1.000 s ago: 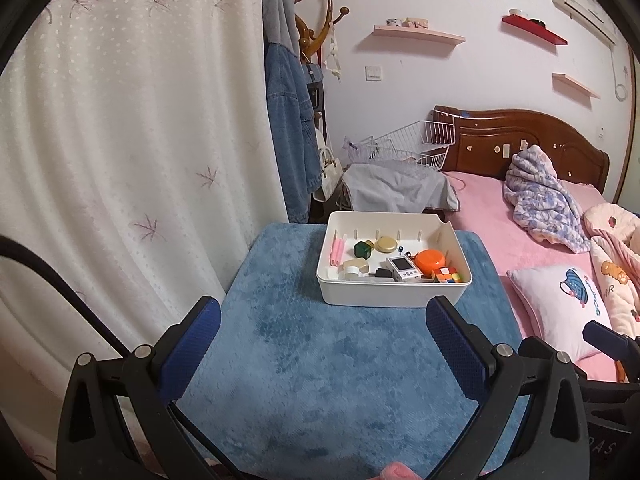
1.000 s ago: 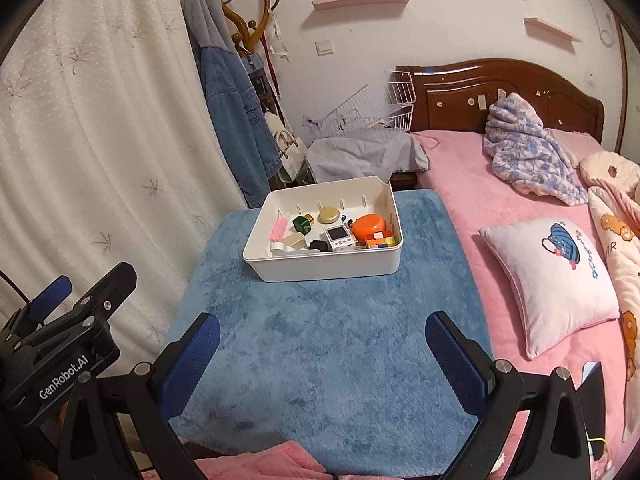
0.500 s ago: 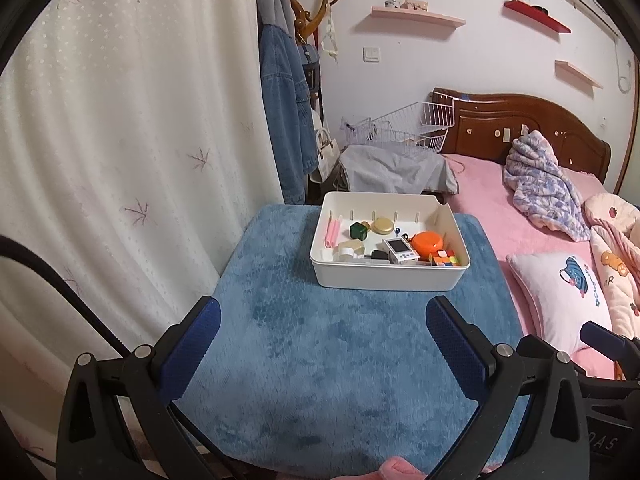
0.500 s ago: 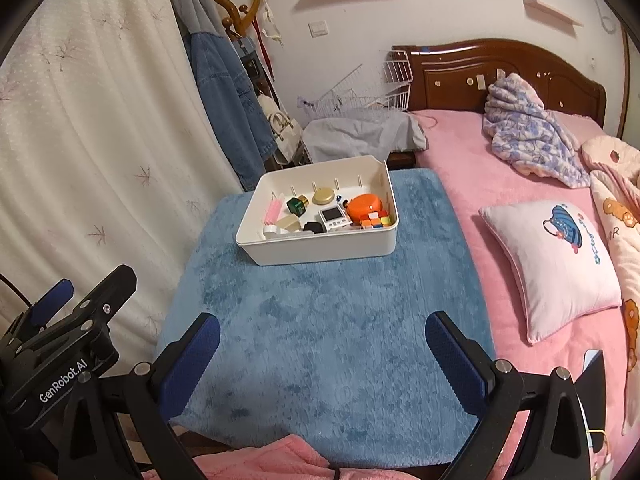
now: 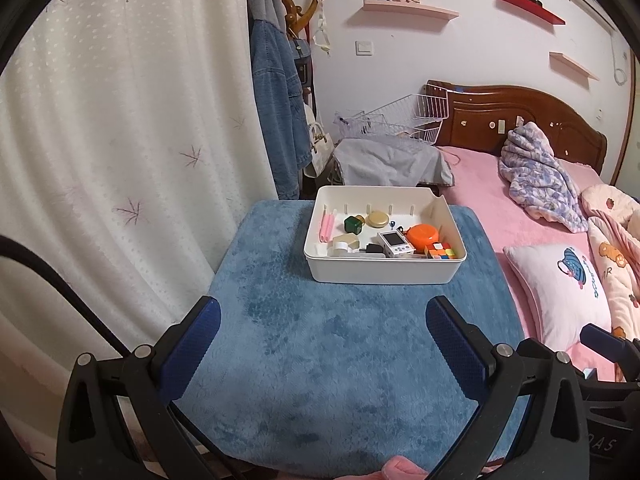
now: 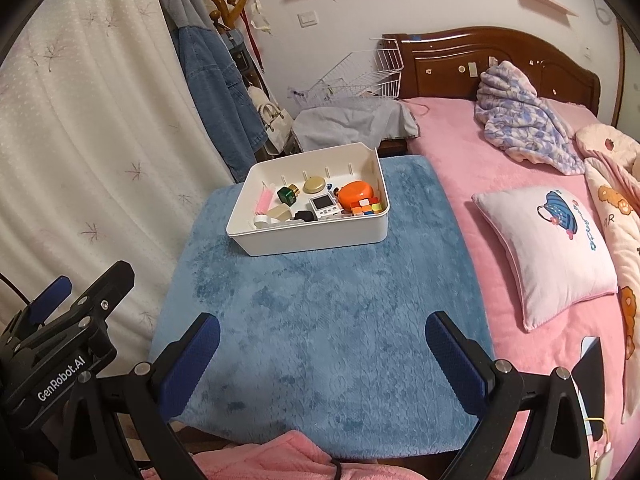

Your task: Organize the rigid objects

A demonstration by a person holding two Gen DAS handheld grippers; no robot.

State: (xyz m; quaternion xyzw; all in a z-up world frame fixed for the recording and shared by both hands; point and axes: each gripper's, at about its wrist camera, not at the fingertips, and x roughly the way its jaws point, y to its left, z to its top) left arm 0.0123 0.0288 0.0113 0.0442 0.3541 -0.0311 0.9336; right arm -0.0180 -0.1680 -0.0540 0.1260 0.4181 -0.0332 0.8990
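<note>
Both grippers, left (image 5: 322, 334) and right (image 6: 322, 342), hovered over the desk's (image 6: 320, 312) near edge, fingers apart and empty. Small rigid objects (image 6: 320, 200) lay together inside a white bin (image 6: 312, 236) at the far edge; sorted already, or awaiting unpacking.

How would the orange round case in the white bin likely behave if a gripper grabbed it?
The orange round case looks smooth and domed, so pads may slip. It is probably rigid and light. Crowded against the cube and handheld device in the white bin, it would likely nudge them.
</note>
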